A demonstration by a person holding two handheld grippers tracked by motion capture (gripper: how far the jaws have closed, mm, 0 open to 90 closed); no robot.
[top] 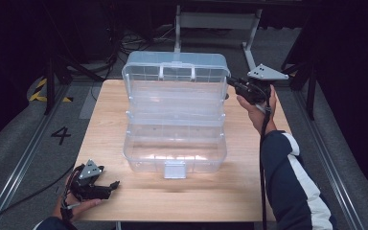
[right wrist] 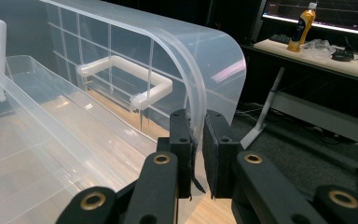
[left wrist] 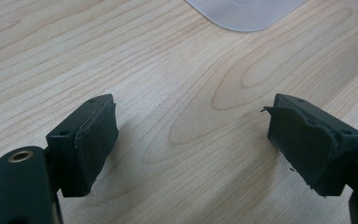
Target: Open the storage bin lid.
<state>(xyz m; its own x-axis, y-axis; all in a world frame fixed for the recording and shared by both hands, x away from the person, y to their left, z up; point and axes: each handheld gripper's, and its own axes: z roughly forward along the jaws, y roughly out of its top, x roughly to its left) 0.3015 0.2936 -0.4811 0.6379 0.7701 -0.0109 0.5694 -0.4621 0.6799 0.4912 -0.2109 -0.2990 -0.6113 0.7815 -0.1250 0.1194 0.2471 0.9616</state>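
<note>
Over the table in the high view, a clear plastic toolbox (top: 175, 143) is sitting mid-table, long axis running left to right, its lid (top: 176, 76) standing raised at the far side. The right gripper (top: 231, 82) is reaching in from the right and pinching the lid's right end edge, up at the far right corner. The left gripper (top: 114, 186) is lying low near the front left corner of the table (top: 239, 191), well apart from the box, which is sitting ahead and to its right.

Down on the left gripper view, its jaws are standing wide with nothing between the pads (left wrist: 98, 135), just bare wood; a rounded corner of the box (left wrist: 244, 14) is peeking in at the top.

Along the right gripper view, its jaws are sitting narrow, clamped on the thin curved lid rim (right wrist: 198, 116), pads pressing either side. A white handle (right wrist: 126, 77) is showing through the lid wall, and the tray section (right wrist: 37, 121) is spreading left of the grip.

Likely the lid swings on its long back edge, so the right hand, already gripping it, is the one placed to move it; the left is nearer the front latch (top: 174, 168).
</note>
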